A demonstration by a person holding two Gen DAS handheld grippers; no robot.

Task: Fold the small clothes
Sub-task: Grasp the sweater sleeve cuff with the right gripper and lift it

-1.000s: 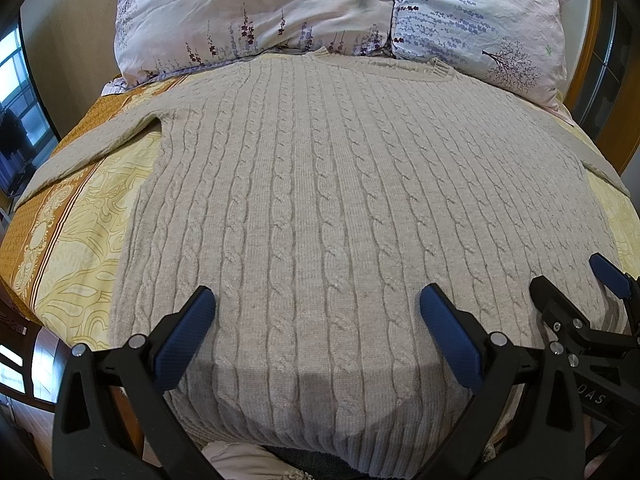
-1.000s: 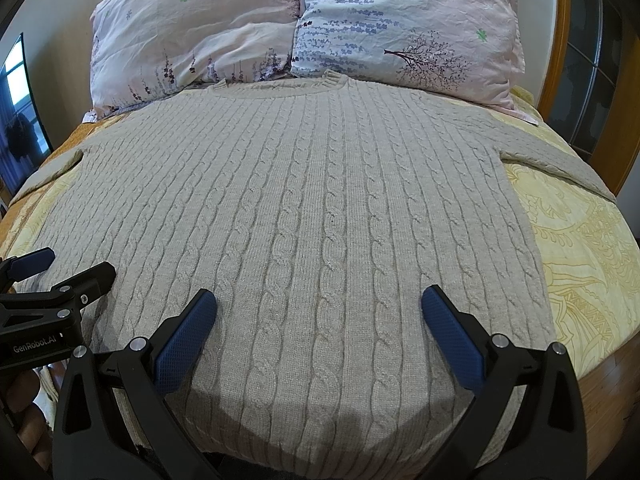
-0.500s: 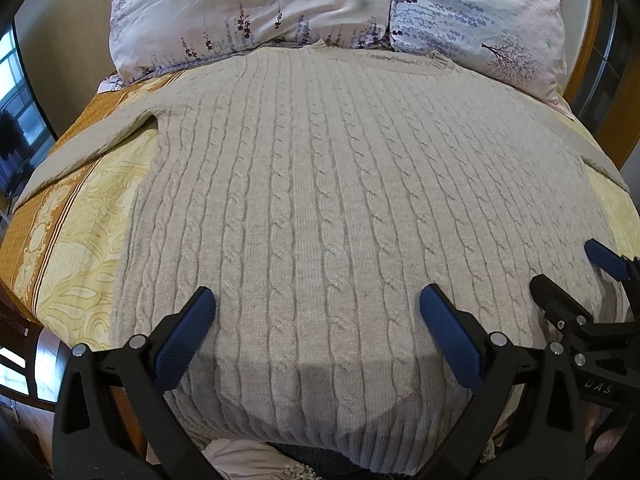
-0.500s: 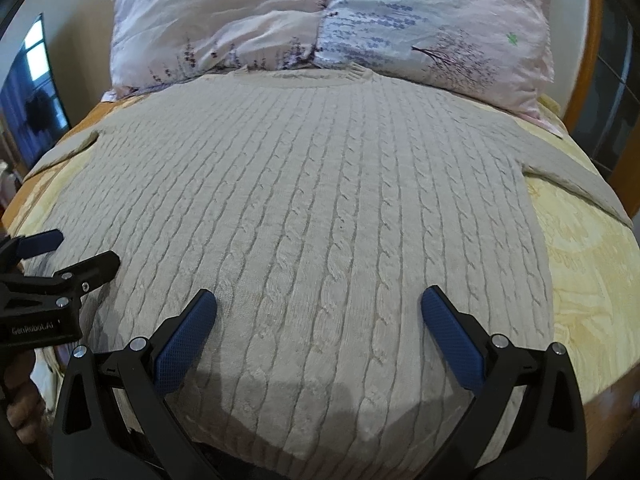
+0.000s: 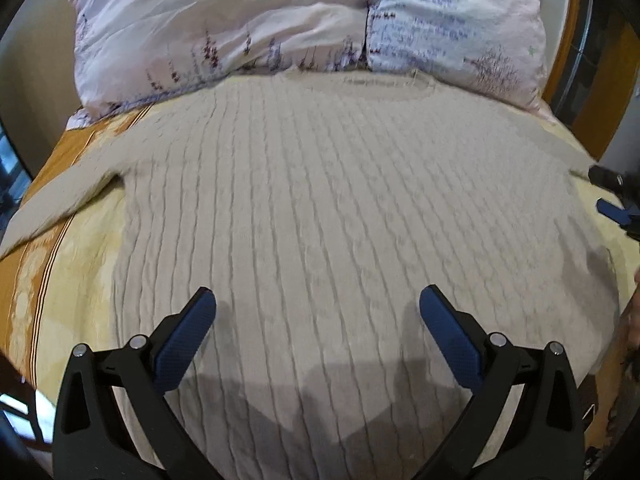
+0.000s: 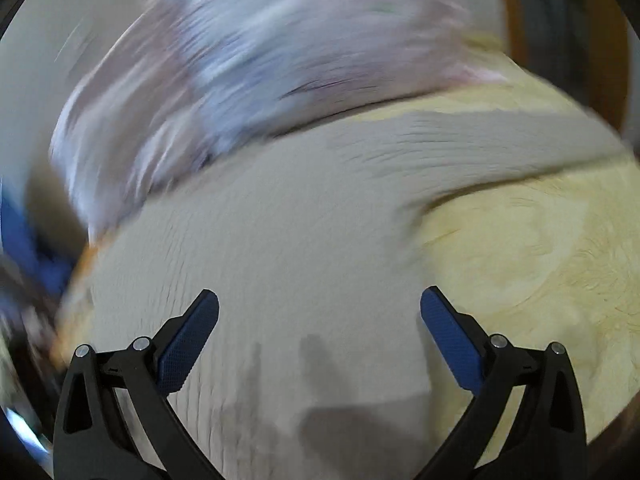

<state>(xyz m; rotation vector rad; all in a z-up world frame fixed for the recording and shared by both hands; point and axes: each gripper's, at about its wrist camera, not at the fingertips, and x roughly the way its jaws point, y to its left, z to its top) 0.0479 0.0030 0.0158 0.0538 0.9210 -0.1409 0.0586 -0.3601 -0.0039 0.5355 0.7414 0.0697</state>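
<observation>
- Since the earlier frames the right gripper (image 6: pixel 319 320) has swung away to the right side of the bed; its view, sharp half a second ago, is now heavily motion-blurred. In the left wrist view it has shifted from the lower right up to the right edge (image 5: pixel 614 196).
- Left gripper (image 5: pixel 318 316): moved forward over the garment, pillows now nearer. Jaws spread wide, nothing between the blue pads (image 5: pixel 188 340); it hovers above the lower body of the sweater, its shadow falling on the knit below.
- Right gripper: jaws likewise wide apart, holding nothing. It sits over the sweater's right side, near where the body meets the sleeve.
- Sweater (image 5: pixel 340 216): beige cable-knit, laid flat and unfolded on the bed, hem nearest the cameras, neckline (image 5: pixel 388 84) toward the pillows. Left sleeve (image 5: pixel 60 196) stretches out over the bedspread; right sleeve (image 6: pixel 500 136) extends to the right.
- Bedspread (image 5: pixel 80 280): yellow patterned with an orange striped band at the left; plain yellow area (image 6: pixel 540 260) showing beside the sweater in the right wrist view.
- Pillows (image 5: pixel 240 28): two, pale pink and white with floral print, side by side at the head of the bed, touching the sweater's neckline edge. Blurred in the right wrist view.
- Wooden bed frame (image 5: pixel 568 60): visible at far right behind the pillows.
</observation>
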